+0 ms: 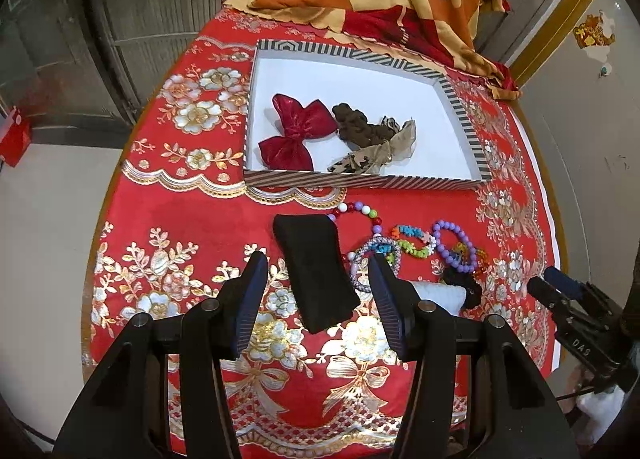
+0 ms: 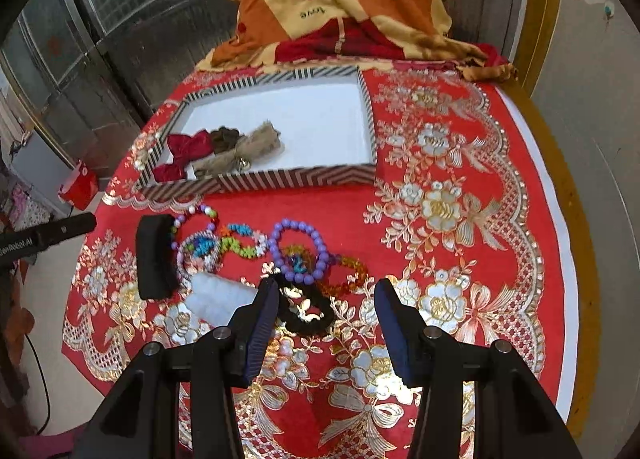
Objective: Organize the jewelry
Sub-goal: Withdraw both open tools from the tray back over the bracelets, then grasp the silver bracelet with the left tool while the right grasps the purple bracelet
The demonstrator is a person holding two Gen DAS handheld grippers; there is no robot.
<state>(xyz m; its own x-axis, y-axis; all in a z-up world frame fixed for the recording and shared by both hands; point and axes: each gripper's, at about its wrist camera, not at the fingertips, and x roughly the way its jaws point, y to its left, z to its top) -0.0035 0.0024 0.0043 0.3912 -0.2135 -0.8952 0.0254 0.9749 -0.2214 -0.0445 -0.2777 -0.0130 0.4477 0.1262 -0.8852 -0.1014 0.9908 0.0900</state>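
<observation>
A red cloth with gold-and-silver flowers [image 2: 440,211] is covering the table. A black-and-white striped shallow cardboard box [image 1: 360,181] is showing a white inside, holding a shiny red fabric bow [image 1: 296,131]. A purple bead bracelet [image 2: 298,255] is lying beside a black rectangular pad [image 1: 316,271].

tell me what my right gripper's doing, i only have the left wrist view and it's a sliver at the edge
Observer: The right gripper is open, with nothing between its pads.
Operator: ok, what's it aimed at
Observer: It points down at a black ring with gold bits, lying on the cloth just ahead of its fingers.
Operator: and the white thing behind my left gripper's finger
Observer: It is a white fuzzy block lying beside the black pad. From the right wrist most of its length shows.
</observation>
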